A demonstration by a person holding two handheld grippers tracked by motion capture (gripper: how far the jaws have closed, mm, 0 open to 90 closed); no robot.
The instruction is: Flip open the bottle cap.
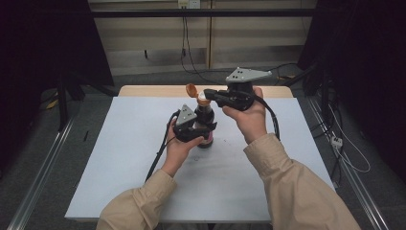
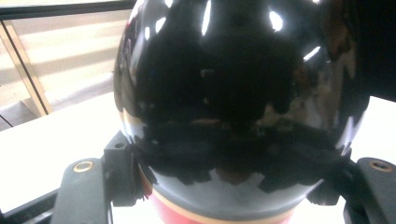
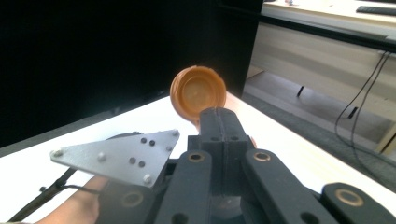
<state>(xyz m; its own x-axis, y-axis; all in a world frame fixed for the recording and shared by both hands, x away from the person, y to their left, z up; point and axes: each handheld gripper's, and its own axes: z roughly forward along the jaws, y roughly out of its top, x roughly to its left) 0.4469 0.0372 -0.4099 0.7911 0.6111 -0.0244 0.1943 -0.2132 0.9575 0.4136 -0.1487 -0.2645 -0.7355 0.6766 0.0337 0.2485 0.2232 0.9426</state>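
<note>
I take the dark bottle [image 1: 205,125] as my landmark; it stands upright near the middle of the white desk [image 1: 119,158], slightly toward the far edge. To its left, my left hand [image 1: 179,146] holds the left gripper [image 1: 203,130], whose jaws press against the lower body of the bottle from either side, just above a red and cream band at its base. In the left gripper view the glossy black bottle [image 2: 233,107] sits squarely between the two jaws and touches both, so I read this gripper as clamped on it. A cable [image 1: 160,153] trails from that gripper toward me along the desk.

At the top of the bottle, an orange flip cap [image 1: 192,90] stands swung open, tilted up and to the left of the neck. To the right of the bottle, my right hand [image 1: 249,117] holds the right gripper [image 1: 207,93] up at neck height, its tips reaching the bottle's top. In the right gripper view its jaws lie pressed together with no gap, and the orange cap [image 3: 198,93] shows its hollow inside just beyond the tips. I cannot tell whether anything is pinched between them.
</note>
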